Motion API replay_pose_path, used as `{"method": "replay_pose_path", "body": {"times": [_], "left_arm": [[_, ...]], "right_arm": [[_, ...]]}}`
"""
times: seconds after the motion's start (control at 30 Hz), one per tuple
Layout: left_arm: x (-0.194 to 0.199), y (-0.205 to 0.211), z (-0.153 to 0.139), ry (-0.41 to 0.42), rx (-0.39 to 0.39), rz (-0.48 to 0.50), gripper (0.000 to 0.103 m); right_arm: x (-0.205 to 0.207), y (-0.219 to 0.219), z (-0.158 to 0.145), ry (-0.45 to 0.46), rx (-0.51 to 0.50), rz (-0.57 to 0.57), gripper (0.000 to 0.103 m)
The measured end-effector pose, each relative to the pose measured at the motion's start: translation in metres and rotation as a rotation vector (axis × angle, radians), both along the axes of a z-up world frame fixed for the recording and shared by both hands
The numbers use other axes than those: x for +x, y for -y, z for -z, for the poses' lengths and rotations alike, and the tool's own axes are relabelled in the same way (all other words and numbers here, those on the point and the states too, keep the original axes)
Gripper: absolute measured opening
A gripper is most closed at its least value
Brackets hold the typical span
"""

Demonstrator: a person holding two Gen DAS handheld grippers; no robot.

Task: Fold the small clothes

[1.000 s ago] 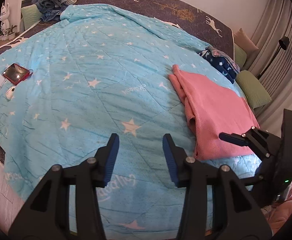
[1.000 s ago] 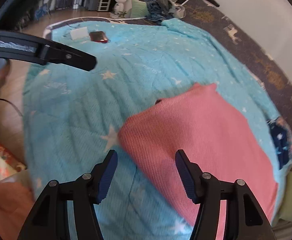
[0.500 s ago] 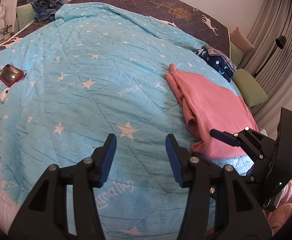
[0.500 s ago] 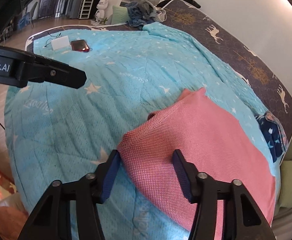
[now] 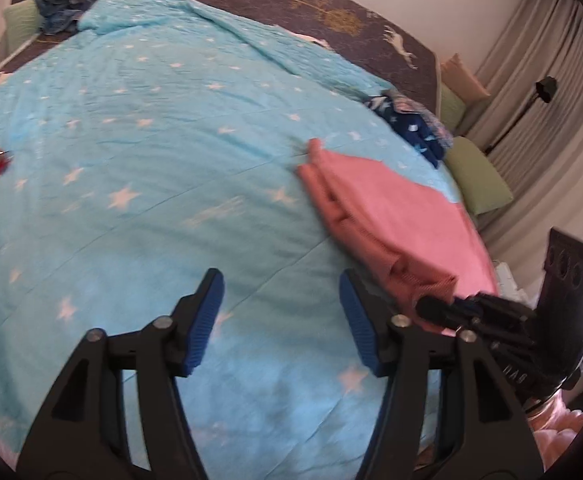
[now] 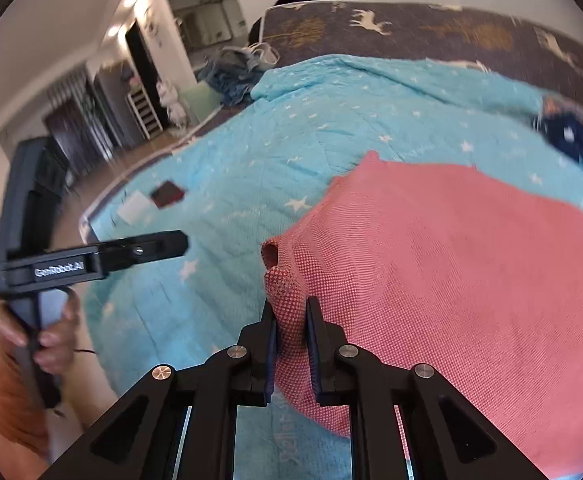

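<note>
Pink cloth (image 6: 451,272) is now pinched at its near corner by the right tool (image 6: 291,344), which was open before, so folding can start, while the left tool (image 5: 279,320) stays open above the bed (image 5: 171,160).

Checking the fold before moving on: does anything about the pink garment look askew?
Yes. The pink garment is bunched in uneven ridges along its left edge, and the right gripper pinches a rumpled near corner.

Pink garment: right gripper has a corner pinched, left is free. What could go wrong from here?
The right gripper pinches only a small bunched corner of the pink garment, so it may slip out when lifted. The left gripper is open over the blue quilt, so a one-sided pull could undo the folded edge or snag quilt fabric.
</note>
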State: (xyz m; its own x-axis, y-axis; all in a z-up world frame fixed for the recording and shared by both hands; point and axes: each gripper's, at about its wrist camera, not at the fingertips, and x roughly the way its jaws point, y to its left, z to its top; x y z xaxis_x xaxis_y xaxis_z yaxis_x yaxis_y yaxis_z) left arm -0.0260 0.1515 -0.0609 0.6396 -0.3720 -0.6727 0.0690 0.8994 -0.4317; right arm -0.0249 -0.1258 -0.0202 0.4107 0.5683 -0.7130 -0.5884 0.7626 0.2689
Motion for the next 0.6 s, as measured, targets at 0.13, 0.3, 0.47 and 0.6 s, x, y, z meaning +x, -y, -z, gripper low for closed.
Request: {"method": "replay_pose_path", "body": {"times": [0.13, 0.3, 0.47, 0.6], "left_arm": [[0.031, 0.019, -0.001, -0.012, -0.072, 0.099, 0.068], [0.084, 0.044, 0.023, -0.159, -0.218, 0.193, 0.069], [0.109, 0.067, 0.028, -0.212, -0.368, 0.252, 0.020], [0.107, 0.099, -0.010, -0.113, -0.256, 0.291, 0.017]], "right_arm": [[-0.002, 0.002, 0.000, -0.007, 0.014, -0.005, 0.013], [-0.004, 0.004, -0.004, 0.001, 0.031, -0.012, 0.012], [-0.006, 0.023, -0.012, 0.016, 0.065, 0.021, 0.013], [-0.004, 0.041, -0.019, 0.024, 0.103, 0.051, 0.012]]}}
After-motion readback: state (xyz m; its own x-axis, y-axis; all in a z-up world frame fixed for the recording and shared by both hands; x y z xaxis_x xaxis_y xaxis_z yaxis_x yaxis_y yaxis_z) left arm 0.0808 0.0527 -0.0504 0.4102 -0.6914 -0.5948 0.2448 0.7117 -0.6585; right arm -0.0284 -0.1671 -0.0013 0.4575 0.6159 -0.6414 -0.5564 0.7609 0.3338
